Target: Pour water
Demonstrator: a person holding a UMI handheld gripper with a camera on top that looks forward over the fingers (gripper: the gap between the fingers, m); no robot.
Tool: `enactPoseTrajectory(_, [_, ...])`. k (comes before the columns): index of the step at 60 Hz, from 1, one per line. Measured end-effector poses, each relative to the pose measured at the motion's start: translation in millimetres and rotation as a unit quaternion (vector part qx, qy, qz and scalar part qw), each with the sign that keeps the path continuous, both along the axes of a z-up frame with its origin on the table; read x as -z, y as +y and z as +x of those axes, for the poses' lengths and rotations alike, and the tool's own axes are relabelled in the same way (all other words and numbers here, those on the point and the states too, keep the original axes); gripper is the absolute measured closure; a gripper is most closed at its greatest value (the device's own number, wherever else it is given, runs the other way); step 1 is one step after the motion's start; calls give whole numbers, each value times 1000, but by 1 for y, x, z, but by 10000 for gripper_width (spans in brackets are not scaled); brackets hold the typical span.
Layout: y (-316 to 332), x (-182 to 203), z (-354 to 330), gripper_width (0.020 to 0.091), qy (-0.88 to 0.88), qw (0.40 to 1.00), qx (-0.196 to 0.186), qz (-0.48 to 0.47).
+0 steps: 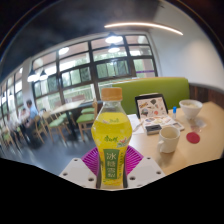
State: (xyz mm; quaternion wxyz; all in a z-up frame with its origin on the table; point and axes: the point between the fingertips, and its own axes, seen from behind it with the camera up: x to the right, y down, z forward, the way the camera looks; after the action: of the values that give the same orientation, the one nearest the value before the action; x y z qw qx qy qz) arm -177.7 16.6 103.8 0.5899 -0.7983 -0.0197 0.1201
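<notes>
A yellow drink bottle [111,138] with an orange cap and a green-and-white label stands upright between my fingers, lifted in front of the table. My gripper [111,166] is shut on the bottle, its magenta pads [93,160] pressing both sides of the lower body. Beyond the bottle and to its right, a white cup [169,139] stands on the round wooden table [195,150]. A second white cup [189,110] sits farther back on the same table.
A framed sign [152,105] stands on the table behind the bottle, with a small box beside it. A green sofa [170,90] runs behind the table. Chairs and tables [50,120] fill the room at the left under large windows.
</notes>
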Motion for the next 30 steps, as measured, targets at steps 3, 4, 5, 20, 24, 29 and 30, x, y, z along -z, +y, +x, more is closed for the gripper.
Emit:
enactPoseTrajectory(3, [28,-6,10,809,74,997,-3,3])
enactPoseTrajectory(4, [32,-12,12,810,102,995,-3,3])
enactPoseTrajectory(5, [37,-18,13,810,131,991,-5,2])
enactPoseTrajectory(20, [100,-55,40,812,624,779,-13,-67])
enactPoseTrajectory(24, [111,-61,44,812,696,714,-8,-75])
enactPoseTrajectory(29, [114,-65,51,814,755,650,-2,-84])
enactPoseTrajectory(30, [114,-66,53,814,765,639,-3,-84])
